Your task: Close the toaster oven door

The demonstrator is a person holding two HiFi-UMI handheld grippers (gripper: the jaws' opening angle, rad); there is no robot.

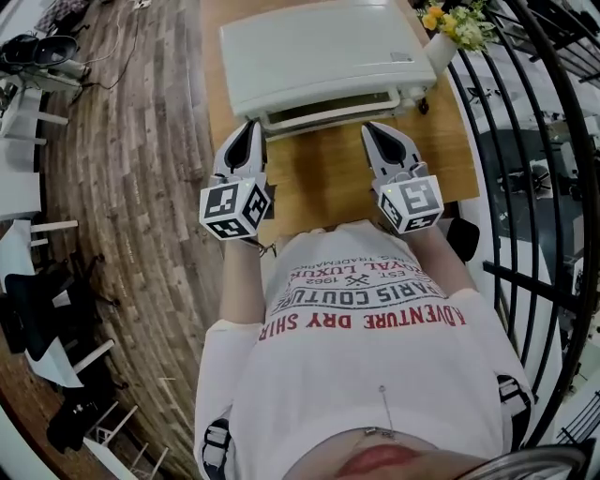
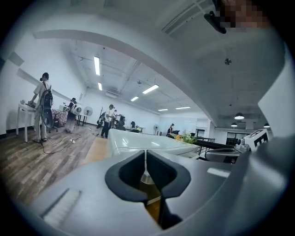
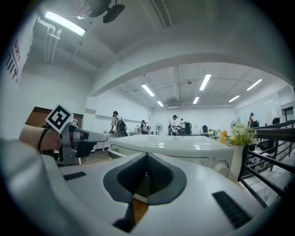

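Observation:
A white toaster oven (image 1: 319, 52) stands at the far end of a wooden table (image 1: 328, 183). Its door (image 1: 328, 111) faces me as a glass strip in a white frame and looks near upright; whether it is fully closed I cannot tell. My left gripper (image 1: 248, 127) points at the door's left end and my right gripper (image 1: 372, 128) at its right end, both tips just short of it. The left gripper view has the jaw tips (image 2: 146, 154) together with nothing between them, the oven (image 2: 138, 140) just beyond. In the right gripper view the tips (image 3: 147, 156) also meet, empty.
A white vase of yellow and white flowers (image 1: 450, 28) stands at the oven's right, close to its knob (image 3: 222, 166). A black metal railing (image 1: 534, 187) runs along the table's right side. Wooden floor with chairs and desks (image 1: 37, 234) lies left. Several people (image 2: 44, 106) stand far off.

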